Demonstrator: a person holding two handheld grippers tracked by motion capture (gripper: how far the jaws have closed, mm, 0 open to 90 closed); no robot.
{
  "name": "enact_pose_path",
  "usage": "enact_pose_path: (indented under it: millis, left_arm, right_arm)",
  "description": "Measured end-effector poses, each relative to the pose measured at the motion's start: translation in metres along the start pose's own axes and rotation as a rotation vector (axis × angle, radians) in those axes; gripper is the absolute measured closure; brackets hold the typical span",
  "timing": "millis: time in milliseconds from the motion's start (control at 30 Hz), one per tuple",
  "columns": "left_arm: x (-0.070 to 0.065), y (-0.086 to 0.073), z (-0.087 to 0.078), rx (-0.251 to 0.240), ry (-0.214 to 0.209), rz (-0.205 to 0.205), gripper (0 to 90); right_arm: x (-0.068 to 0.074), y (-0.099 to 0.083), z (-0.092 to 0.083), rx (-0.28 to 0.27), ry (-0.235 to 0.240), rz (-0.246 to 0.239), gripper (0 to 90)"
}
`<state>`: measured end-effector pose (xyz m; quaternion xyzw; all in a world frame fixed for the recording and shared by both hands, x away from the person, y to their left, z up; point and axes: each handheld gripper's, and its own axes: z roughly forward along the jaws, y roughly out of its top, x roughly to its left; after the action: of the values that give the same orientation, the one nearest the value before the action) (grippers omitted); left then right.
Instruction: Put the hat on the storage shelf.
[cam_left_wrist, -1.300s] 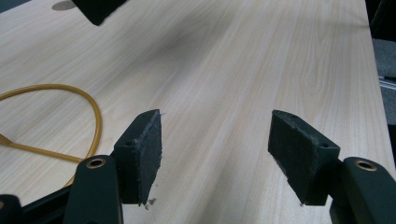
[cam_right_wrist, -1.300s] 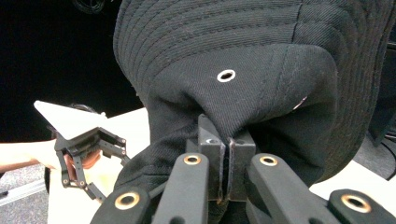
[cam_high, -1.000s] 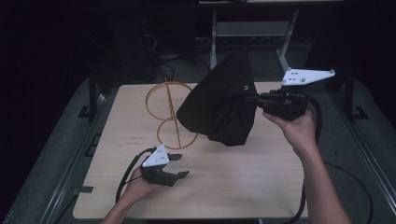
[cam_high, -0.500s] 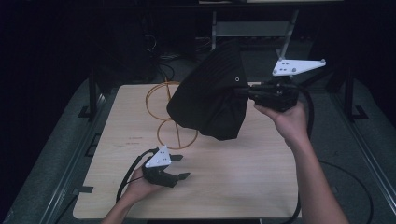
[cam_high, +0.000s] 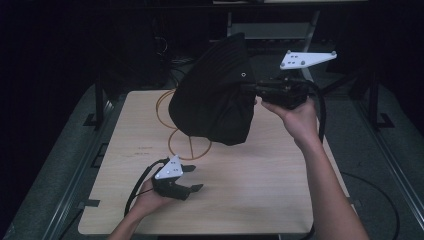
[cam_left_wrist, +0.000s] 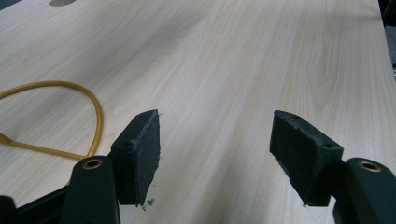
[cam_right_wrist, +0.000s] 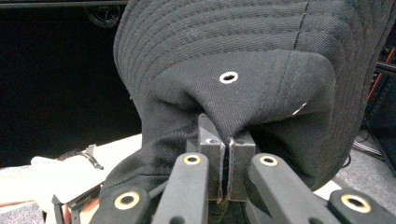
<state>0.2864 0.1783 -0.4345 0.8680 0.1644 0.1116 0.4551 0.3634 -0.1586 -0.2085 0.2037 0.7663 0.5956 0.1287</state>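
Note:
A black fabric hat (cam_high: 215, 95) with a stitched brim and small metal eyelets hangs above the back of the wooden table (cam_high: 260, 190). My right gripper (cam_high: 253, 91) is shut on a fold of its crown. The right gripper view looks along that gripper (cam_right_wrist: 227, 154), its pads pinching the hat (cam_right_wrist: 233, 56) just below an eyelet. A gold wire stand (cam_high: 158, 107) lies on the table, partly hidden behind the hat. My left gripper (cam_high: 194, 178) rests low at the front left, open and holding nothing. Bare wood lies between its jaws (cam_left_wrist: 215, 158), with the gold wire (cam_left_wrist: 95, 116) to one side.
The table's front edge runs just below my left hand. Metal rails (cam_high: 97, 110) flank the table on both sides, and a grey frame (cam_high: 270, 30) stands behind it in a dark room. Black cables trail from both grippers.
My right gripper has carried the hat upward and a little to the left, so the hat hangs higher over the table. The left gripper has stayed where it was.

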Motion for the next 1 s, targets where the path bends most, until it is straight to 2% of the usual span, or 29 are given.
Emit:
enact_pose_path:
  millis: [567, 900, 1000]
  left_arm:
    - [0.001, 0.0, 0.002, -0.002, -0.007, 0.002, 32.8]
    - [0.001, 0.001, 0.002, -0.005, -0.003, 0.009, 32.8]
    - [0.001, 0.001, 0.002, -0.009, -0.008, 0.003, 32.7]
  right_arm:
    - [-0.007, 0.028, 0.024, -0.021, -0.002, -0.011, 87.6]
    - [-0.015, 0.049, 0.047, -0.007, -0.009, -0.023, 87.6]
    - [-0.018, 0.055, 0.055, 0.012, -0.015, -0.028, 87.6]
